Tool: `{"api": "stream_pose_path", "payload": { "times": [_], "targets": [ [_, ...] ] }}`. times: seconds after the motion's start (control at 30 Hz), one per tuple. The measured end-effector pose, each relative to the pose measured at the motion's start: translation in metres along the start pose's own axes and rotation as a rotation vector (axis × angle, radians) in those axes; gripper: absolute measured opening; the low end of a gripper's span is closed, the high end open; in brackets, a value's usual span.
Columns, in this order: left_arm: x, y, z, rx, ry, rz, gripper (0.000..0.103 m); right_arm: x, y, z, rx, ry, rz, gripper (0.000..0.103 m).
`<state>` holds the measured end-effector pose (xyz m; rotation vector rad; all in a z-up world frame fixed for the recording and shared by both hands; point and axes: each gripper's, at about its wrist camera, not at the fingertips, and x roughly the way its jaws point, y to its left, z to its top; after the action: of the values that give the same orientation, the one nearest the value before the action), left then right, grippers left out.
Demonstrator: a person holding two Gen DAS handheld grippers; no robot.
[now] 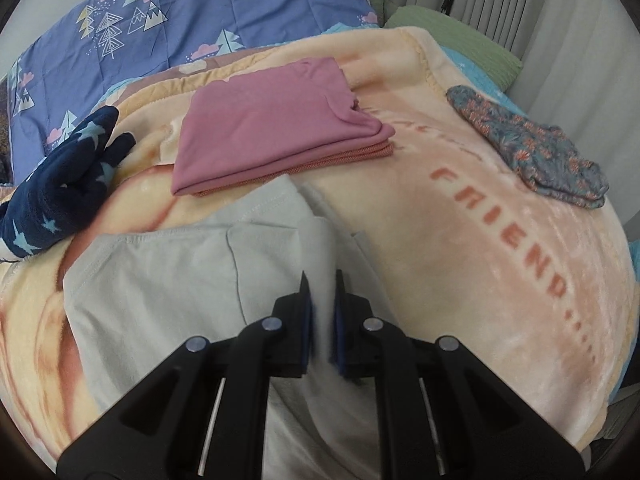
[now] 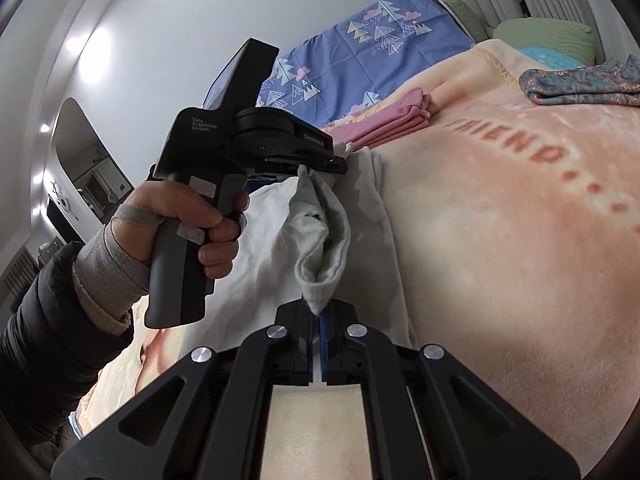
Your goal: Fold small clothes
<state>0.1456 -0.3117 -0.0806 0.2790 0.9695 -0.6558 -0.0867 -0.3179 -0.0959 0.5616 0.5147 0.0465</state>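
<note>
Blanket (image 1: 460,240) first, the big peach fleece with its faded red lettering, spread wide beneath both claws and running off ahead and to the right of them. Quilt (image 1: 180,28) next, blue with little trees and clouds, lying beyond the blanket, far ahead and to the left of the left claw. Green pillow (image 1: 460,36) sits past the blanket's far edge, well ahead and to the right.

Now the main event: the pale grey garment (image 1: 168,280) lies on the blanket directly under and in front of the left gripper (image 1: 322,280), spreading out to that claw's left. A fold of its cloth runs up through the narrow slot between the fingers, which stand nearly closed and pinch it. From the right wrist view, the right gripper (image 2: 320,312) is clamped tight on a corner of the same grey cloth (image 2: 320,240), which rises from its tips in a loose drape up toward the other claw, just ahead and to the left. A hand (image 2: 188,220) in a grey wrist wrap, dark puffy sleeve (image 2: 44,320) behind it, grips that left tool's handle.

Beyond the grey garment, straight ahead of the left claw, a folded pink garment (image 1: 272,136) rests on an orange one, neatly stacked. Off to the left, a navy star-print fleece item (image 1: 64,184). Far right, well apart from both claws, a small floral teal piece (image 1: 536,152) lies crumpled.
</note>
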Motion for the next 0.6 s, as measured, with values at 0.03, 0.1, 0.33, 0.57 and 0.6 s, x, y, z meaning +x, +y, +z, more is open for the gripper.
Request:
{"api": "stream_pose_path", "payload": {
  "times": [0.03, 0.1, 0.33, 0.57, 0.6],
  "targets": [
    [-0.004, -0.001, 0.0, 0.001, -0.008, -0.01, 0.009, -0.001, 0.001, 0.001, -0.003, -0.008, 0.008, 0.002],
    [-0.009, -0.005, 0.0, 0.023, -0.016, -0.031, 0.009, -0.007, 0.004, 0.001, -0.014, -0.033, 0.016, 0.002],
    [-0.009, -0.011, -0.012, 0.066, -0.031, 0.019, 0.064, 0.001, -0.022, -0.003, 0.118, 0.041, 0.017, 0.002],
    [-0.123, 0.006, -0.072, 0.193, -0.279, 0.07, 0.091, -0.003, -0.028, -0.009, 0.167, 0.059, 0.062, 0.002],
    [-0.133, 0.009, -0.09, 0.213, -0.293, 0.095, 0.093, -0.004, -0.028, -0.009, 0.164, 0.057, 0.063, 0.002]
  ]
}}
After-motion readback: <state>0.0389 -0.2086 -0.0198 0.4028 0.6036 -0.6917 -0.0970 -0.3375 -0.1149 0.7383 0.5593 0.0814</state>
